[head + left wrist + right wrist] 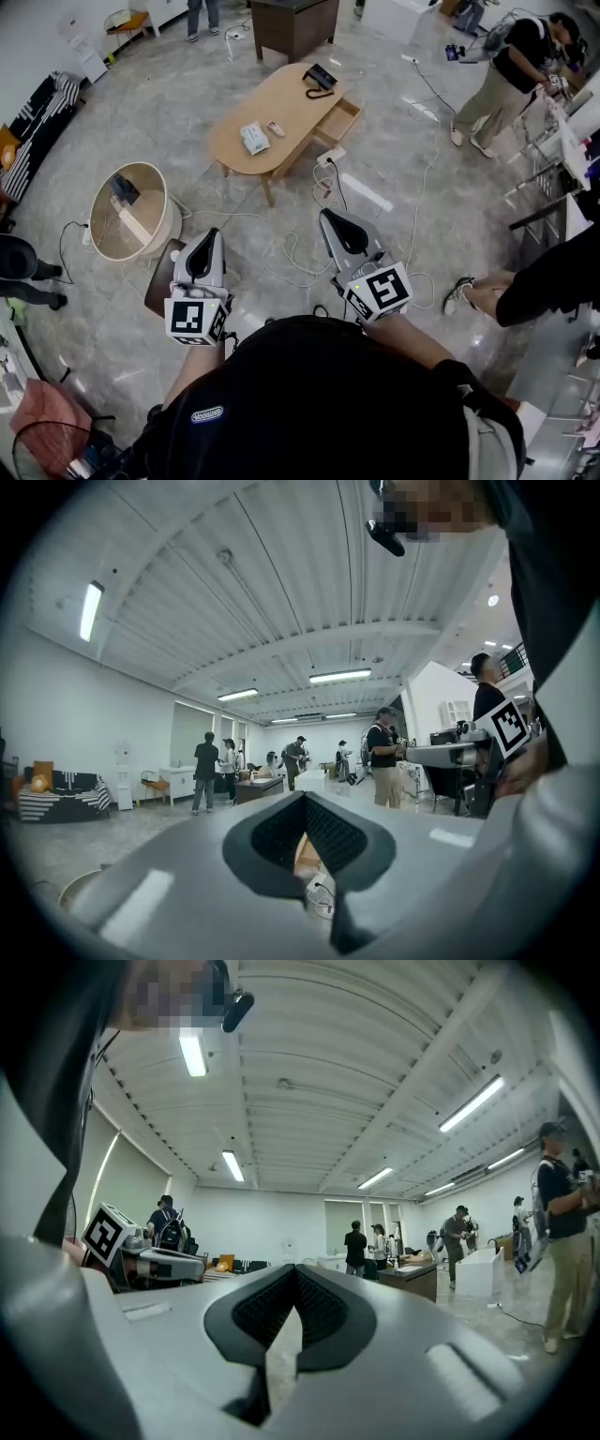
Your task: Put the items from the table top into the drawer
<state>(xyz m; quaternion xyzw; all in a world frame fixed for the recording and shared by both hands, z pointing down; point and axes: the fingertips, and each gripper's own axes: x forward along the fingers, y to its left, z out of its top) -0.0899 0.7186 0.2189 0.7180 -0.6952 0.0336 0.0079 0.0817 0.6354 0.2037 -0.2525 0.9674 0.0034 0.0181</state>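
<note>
Items for the drawer lie on the table (284, 101), well ahead of both grippers and out of their reach. They are a black telephone (320, 79) at the far end of the top, a pale packet (254, 138) near the near end, and a small white object (276, 128) just beside the packet. The drawer (339, 120) stands pulled out from the table's right side, below the telephone.

Left gripper (210, 236): held low in front of the person, pointing toward the table. In the left gripper view its jaws meet at the tips, with nothing between them. Right gripper (330, 217): held alongside, well apart from the left, pointing the same way. Its own view shows the jaws likewise meeting at the tips and holding nothing.

Between the grippers and the table, loose cables (291, 258) run across the floor to a white power strip (330, 157) lying just off the drawer's front corner. A round tub (165, 223) stands on the floor left of the table, near the left gripper. A brown board (159, 277) lies partly under that gripper.

Beyond the table stands a dark cabinet (292, 23). A person (511, 75) stands at the far right, and another person's leg (539, 281) reaches in from the right edge.
</note>
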